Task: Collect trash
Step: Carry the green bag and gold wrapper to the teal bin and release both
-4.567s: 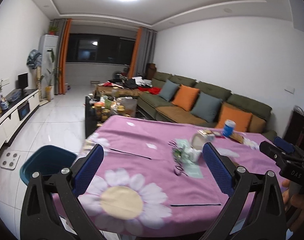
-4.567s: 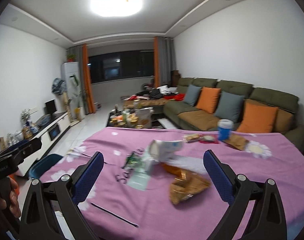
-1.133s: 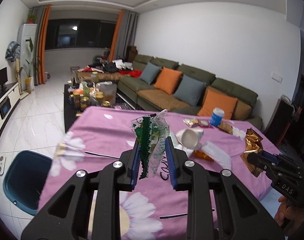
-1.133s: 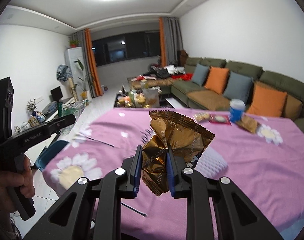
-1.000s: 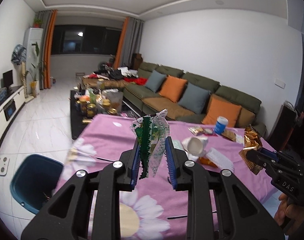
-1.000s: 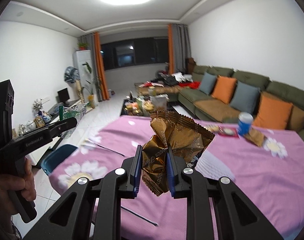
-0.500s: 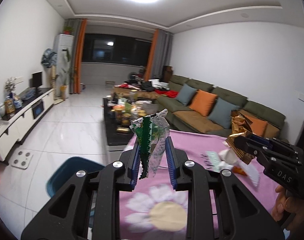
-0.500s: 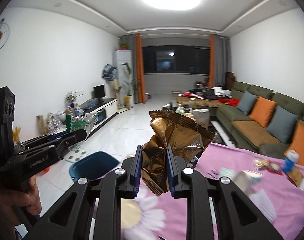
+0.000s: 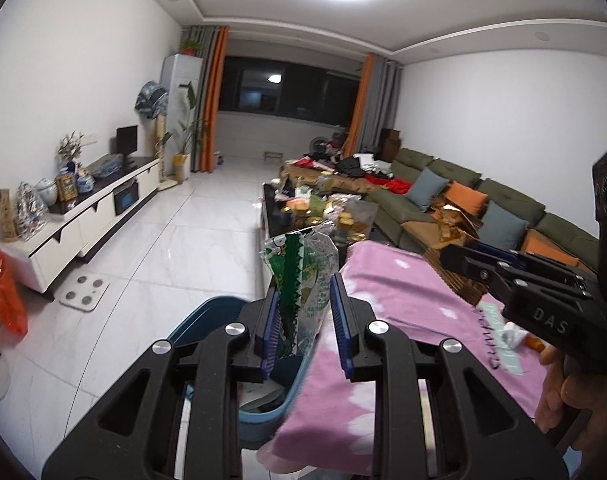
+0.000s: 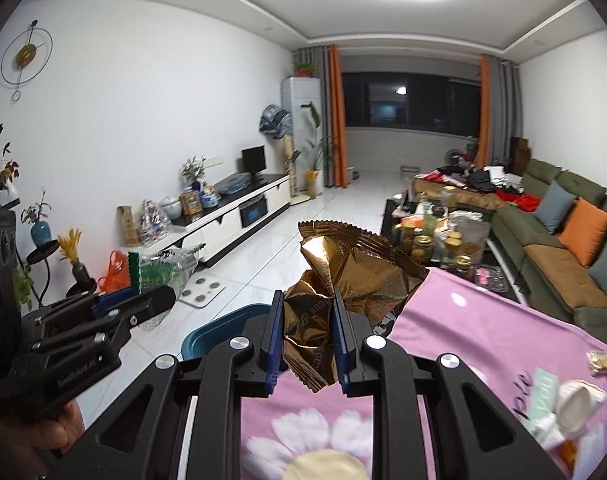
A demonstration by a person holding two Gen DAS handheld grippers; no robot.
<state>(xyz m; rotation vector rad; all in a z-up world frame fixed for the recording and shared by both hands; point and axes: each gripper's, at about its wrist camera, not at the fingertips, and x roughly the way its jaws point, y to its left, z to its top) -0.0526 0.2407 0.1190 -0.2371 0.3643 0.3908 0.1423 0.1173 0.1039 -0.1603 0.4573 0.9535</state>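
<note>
- Left wrist view: the left gripper [image 9: 305, 316] is clamped on a green-and-clear wrapper [image 9: 301, 276]. The blue bin [image 9: 223, 340] lies just below and behind its fingers, partly hidden. Letting go too early could drop the light wrapper on the white floor [image 9: 163, 264] to the gripper's left, or on the pink tablecloth [image 9: 403, 300] to its right.
- Right wrist view: the right gripper [image 10: 307, 334] is clamped on a crumpled gold wrapper [image 10: 343, 276], over the cloth's edge. The bin sits ahead, to its left; releasing here would likely miss.
</note>
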